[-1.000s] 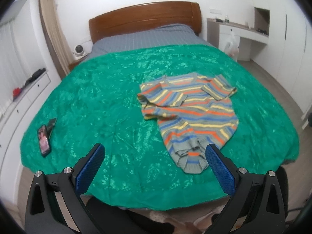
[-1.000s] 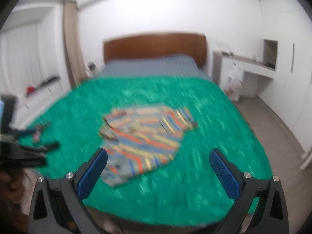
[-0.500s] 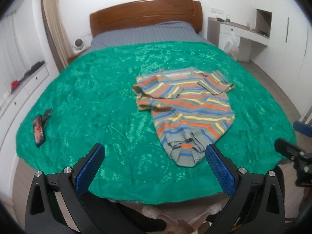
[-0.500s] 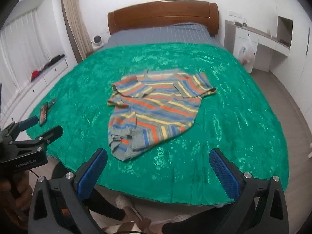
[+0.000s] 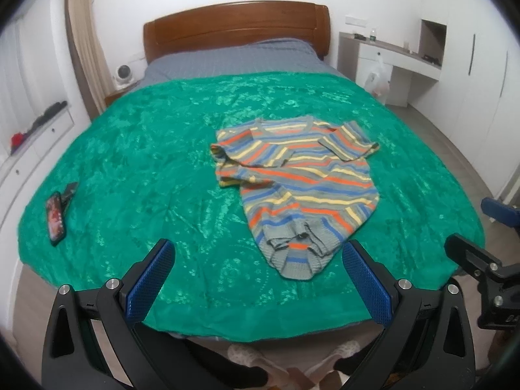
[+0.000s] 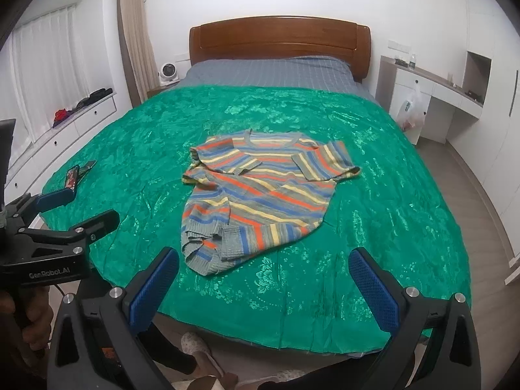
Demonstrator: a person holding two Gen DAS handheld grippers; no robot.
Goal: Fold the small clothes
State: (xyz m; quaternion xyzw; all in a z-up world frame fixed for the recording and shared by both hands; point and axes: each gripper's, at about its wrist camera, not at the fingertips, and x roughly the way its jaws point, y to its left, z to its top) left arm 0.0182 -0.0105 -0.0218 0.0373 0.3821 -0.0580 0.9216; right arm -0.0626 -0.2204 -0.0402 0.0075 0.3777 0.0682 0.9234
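Left hand-held gripper [image 5: 258, 279] spread wide, right hand-held gripper [image 6: 263, 287] likewise, above bed's foot

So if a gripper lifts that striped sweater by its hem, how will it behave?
Probably floppy: the sweater already lies rumpled, with a sleeve folded over and the hem bunched, so it should drape and sag from one pinch. The knit looks thick, so likely easy to grip, not slippery. The shiny green cover may let it slide if dragged.
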